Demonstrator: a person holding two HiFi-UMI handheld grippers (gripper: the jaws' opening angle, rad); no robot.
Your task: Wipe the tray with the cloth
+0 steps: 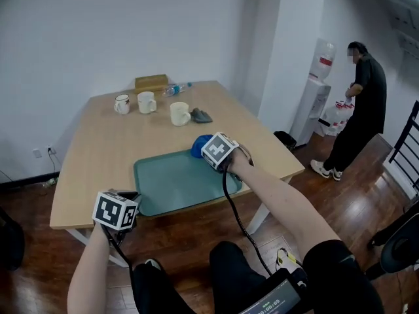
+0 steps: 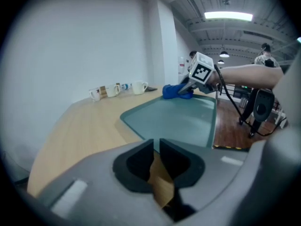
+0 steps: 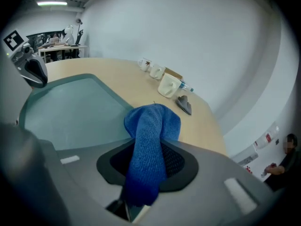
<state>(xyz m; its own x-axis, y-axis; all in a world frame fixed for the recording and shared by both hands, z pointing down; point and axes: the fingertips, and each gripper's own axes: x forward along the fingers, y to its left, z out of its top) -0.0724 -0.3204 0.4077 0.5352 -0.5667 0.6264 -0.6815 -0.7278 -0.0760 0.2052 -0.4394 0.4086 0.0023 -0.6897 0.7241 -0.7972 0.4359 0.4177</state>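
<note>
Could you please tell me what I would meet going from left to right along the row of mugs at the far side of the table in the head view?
Patterned mug, white mug, cream mug, small grey object.

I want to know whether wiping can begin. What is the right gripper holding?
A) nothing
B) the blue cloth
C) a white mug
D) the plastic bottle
B: the right gripper view shows the right gripper with its jaws closed on the blue cloth, by the rim of the green tray.
</note>
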